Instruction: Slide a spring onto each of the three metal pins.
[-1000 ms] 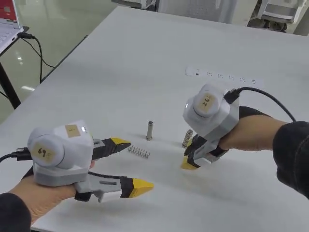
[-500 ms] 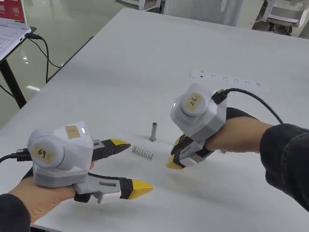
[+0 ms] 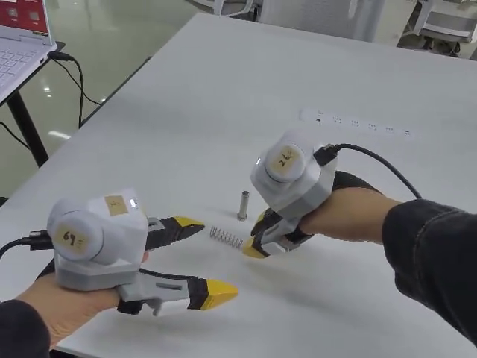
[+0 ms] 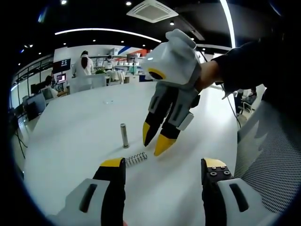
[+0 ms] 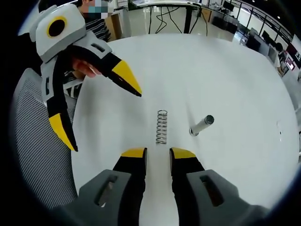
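Observation:
A loose spring [image 3: 225, 237] lies flat on the white table [image 3: 223, 112], and I see the same spring [image 5: 162, 126] straight ahead of my right gripper's jaws and also [image 4: 136, 158] near my left gripper. A bare metal pin [image 3: 244, 205] stands upright just behind it, the pin [image 5: 202, 125] [image 4: 124, 135]. My right gripper [image 3: 253, 246] [image 5: 158, 153] points down at the spring's right end, jaws a narrow gap apart and holding nothing. My left gripper [image 3: 205, 257] [image 4: 163, 165] hovers wide open at the lower left, short of the spring.
A white power strip [image 3: 358, 123] lies flat at the back right. A laptop [image 3: 19, 37] sits on a separate stand to the far left, with cables hanging by the table's left edge. A mesh chair [image 5: 37, 155] stands behind the left gripper.
My right gripper has moved left, away from a pin carrying a spring, to the loose spring's end. That pin is now hidden behind it. The left gripper has stayed put.

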